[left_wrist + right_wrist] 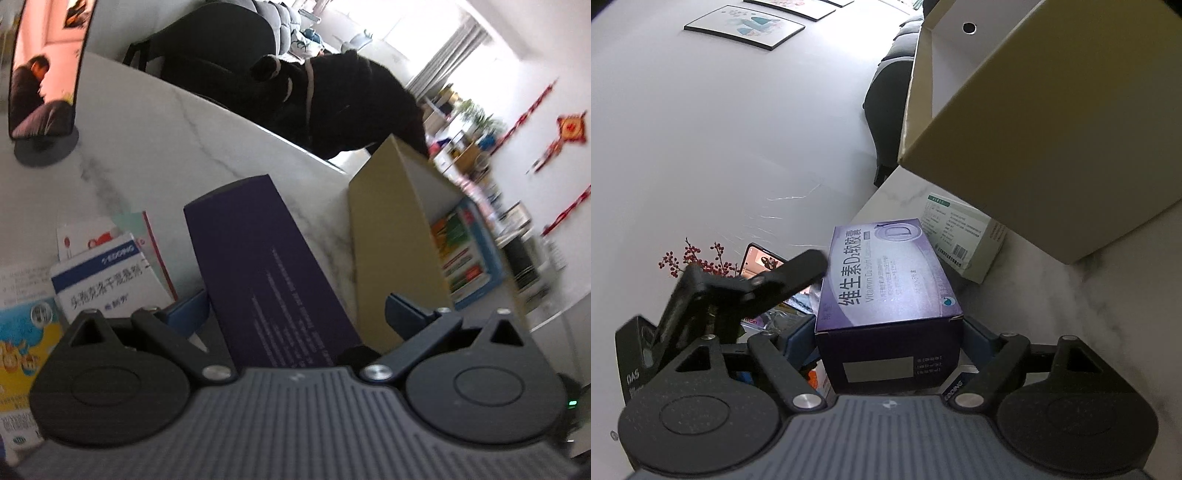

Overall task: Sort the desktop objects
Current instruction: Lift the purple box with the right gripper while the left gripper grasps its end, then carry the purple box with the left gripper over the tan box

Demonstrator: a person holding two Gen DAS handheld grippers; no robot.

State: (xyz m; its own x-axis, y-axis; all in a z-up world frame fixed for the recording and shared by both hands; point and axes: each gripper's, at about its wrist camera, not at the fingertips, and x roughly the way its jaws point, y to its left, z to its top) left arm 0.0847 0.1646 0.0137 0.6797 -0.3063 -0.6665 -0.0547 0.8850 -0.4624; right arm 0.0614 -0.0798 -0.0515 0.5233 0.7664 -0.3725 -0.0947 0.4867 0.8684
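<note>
My white marble table (pixel 155 155) carries a tan cardboard box (pixel 384 236); a pale green-printed carton (pixel 964 240) lies touching its base, and small medicine packs (pixel 99 273) sit well left of it.

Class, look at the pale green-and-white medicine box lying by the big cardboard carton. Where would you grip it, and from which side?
Grip the pale medicine box across its two long faces near the barcode end, coming from the open marble table side. It lies flat, its far end seems tucked against the cardboard carton, and the purple vitamin box crowds its left.
</note>
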